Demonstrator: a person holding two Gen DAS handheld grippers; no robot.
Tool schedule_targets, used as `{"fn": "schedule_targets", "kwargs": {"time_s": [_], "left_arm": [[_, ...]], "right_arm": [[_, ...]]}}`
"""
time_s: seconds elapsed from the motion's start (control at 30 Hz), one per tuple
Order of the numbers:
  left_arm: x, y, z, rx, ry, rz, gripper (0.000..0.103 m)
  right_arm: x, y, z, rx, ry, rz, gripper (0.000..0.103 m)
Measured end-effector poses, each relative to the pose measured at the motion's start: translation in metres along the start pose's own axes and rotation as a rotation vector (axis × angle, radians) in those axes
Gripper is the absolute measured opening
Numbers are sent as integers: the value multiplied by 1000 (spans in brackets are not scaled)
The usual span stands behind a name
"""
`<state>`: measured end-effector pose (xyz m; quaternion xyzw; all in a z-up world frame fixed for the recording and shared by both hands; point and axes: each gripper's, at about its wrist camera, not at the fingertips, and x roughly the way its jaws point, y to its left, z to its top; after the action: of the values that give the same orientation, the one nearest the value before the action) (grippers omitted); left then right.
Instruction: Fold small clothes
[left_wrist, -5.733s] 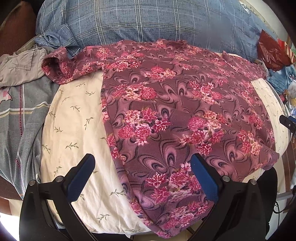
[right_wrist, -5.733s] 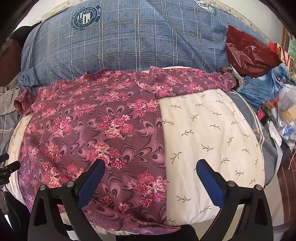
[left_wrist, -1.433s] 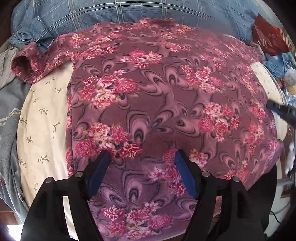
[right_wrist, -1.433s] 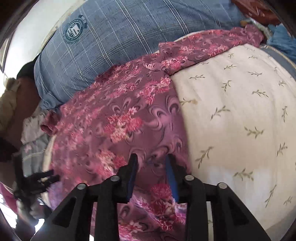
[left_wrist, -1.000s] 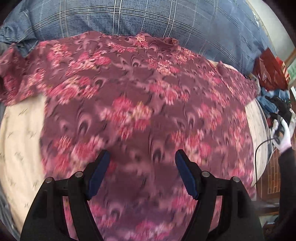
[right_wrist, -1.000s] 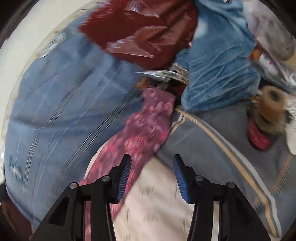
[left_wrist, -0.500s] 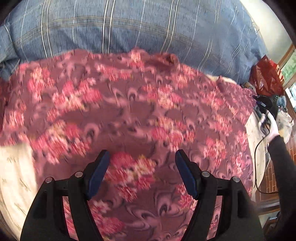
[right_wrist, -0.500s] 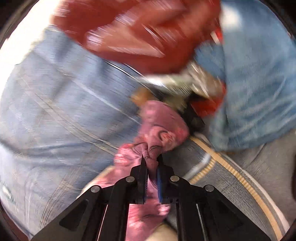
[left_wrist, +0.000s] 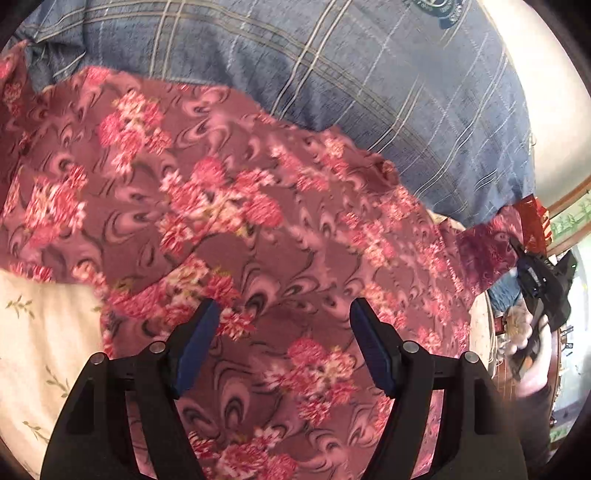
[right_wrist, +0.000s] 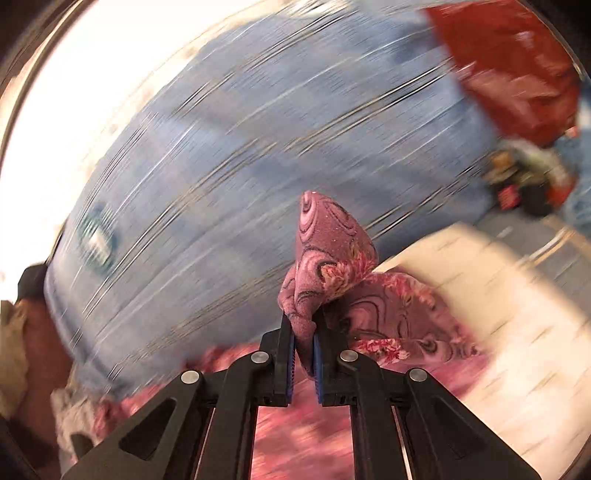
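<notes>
I have the right gripper (right_wrist: 303, 350) clamped on the sleeve end (right_wrist: 332, 254) of the floral shirt (left_wrist: 229, 221), a bunched tuft of it standing up between the pads at centre frame in the right wrist view, the rest of the sleeve trailing off to the lower right over the cream sheet (right_wrist: 517, 295). The left gripper (left_wrist: 284, 343) has its jaws apart with nothing between them, hanging over the shirt's body, which fills the middle and left of the left wrist view and lies spread on the sheet in front of the blue plaid pillow (left_wrist: 369, 92). My worry is the grip itself — I've caught a wad of fabric rather than a clean edge, so if I carry it across, the sleeve may land twisted or doubled and the fold will come out lumpy. The right view is heavily smeared, which tells me I'm moving fast; a quick pull could drag the whole shirt sideways across the sheet, since nothing pins the body down. The left jaws could do that job, but they aren't touching the cloth that I can tell. There's also clutter at the right edge — a red bag (right_wrist: 517, 66) and other odds I can't make out — and a wide swing could snag it.
</notes>
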<state>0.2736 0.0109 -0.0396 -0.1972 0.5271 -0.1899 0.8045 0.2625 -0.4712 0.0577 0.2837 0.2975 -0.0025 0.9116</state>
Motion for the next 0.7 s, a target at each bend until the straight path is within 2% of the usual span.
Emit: {"fn": "schedule_targets", "kwargs": {"time_s": [0.1,0.27,0.4,0.43,0.47,0.53,0.63,0.7], "left_arm": [[-5,5,3,-23,-2,-32,73],[-17,21,8,-91,-11,-84,73],[-29,32,14,-130,-41,-118,73],[-32,34,16,-139,-46,-133,73],[-35,38,17,-145,-48,-145,73],[-36,42,18,-158,-40,-180,73],[-31,40,17,-155,-5,-237,73],[-24,33,16,-130,21,-249,73]], "right_arm": [[21,52,-33,-39,76,82,8],[54,134,-87,-136,188,170,8],[74,183,-130,-186,269,253,8],[77,191,-146,-204,294,267,8],[84,203,-163,-221,340,281,15],[95,214,-195,-259,435,252,28],[100,218,-232,-287,554,245,29],[85,213,-238,-288,562,261,31]]}}
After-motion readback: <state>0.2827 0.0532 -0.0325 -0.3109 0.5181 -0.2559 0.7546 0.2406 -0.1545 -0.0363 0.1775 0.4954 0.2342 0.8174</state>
